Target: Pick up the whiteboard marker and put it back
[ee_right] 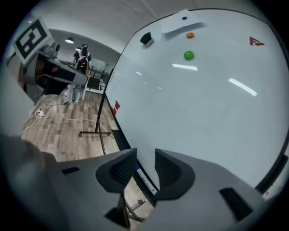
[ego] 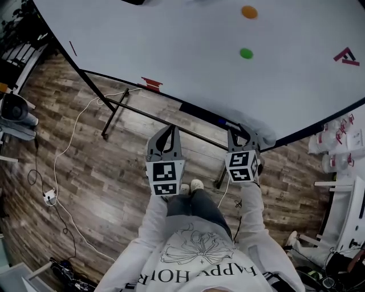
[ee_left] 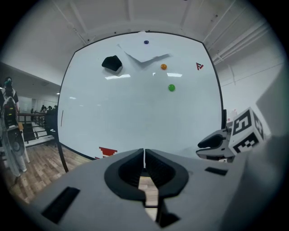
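Note:
A whiteboard marker (ee_right: 144, 179) with a blue cap lies on the tray along the lower edge of the big whiteboard (ee_right: 203, 103). In the head view the marker (ego: 223, 122) sits just left of my right gripper (ego: 239, 132). The right gripper (ee_right: 145, 158) is open, its jaws straddling the line of the tray, with the marker a little beyond the pads and untouched. My left gripper (ego: 169, 130) hangs beside it, short of the board's edge. The left gripper (ee_left: 144, 154) is shut with nothing in it.
On the whiteboard (ego: 199, 68) are an orange magnet (ego: 249, 12), a green magnet (ego: 246, 53), a red block (ego: 151, 84) at the tray and a black eraser (ee_left: 112, 63). A cable with a power strip (ego: 50, 197) crosses the wood floor. White shelving (ego: 342, 148) stands at right.

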The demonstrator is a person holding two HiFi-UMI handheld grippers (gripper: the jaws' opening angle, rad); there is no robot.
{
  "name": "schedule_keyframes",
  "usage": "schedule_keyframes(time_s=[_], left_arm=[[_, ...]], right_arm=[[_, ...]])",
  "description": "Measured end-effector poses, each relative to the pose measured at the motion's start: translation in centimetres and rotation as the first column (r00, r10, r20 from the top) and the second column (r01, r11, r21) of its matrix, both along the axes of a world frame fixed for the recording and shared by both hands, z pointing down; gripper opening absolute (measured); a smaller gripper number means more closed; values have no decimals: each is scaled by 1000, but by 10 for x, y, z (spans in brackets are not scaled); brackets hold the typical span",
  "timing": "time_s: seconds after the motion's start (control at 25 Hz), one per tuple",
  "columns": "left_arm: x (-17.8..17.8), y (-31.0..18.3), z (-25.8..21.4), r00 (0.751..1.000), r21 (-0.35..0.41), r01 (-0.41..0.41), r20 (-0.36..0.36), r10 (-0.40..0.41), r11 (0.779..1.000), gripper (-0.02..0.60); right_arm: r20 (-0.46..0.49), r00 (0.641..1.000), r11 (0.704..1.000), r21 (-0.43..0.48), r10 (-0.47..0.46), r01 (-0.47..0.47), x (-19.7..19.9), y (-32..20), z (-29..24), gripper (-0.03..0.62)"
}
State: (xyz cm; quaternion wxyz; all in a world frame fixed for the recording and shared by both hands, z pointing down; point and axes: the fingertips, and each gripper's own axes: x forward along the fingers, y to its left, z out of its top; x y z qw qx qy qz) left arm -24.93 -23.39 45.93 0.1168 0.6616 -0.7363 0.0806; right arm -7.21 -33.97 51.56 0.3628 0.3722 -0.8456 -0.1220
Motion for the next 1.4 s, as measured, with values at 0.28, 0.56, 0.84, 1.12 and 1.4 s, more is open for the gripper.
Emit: schedule_keyframes(time_s=[0.28, 0.56, 0.84, 1.12, 1.4], left_arm=[[-2, -10, 10, 999, -31, 37, -11, -37, 999, 9], [0, -24, 22, 997, -67, 69, -19, -70, 995, 9], [-1, -35, 30, 996, -92, 90, -7, -91, 992, 9], [1, -41, 36, 996, -107, 92, -6, -93, 990, 9], [3, -42, 40, 996, -119, 88, -12, -90, 989, 9]], right_arm=[[-219, 964, 988, -40, -151, 146, -17, -25, 37, 126], [-337, 907, 967, -122, -252, 223, -23, -40, 77, 127], [-410, 856, 947, -195, -315, 255, -24, -56, 118, 127], [-446, 830, 937, -251, -336, 244, -24, -61, 143, 127], [-499, 805, 940, -266, -322, 212, -21, -66, 151, 97]])
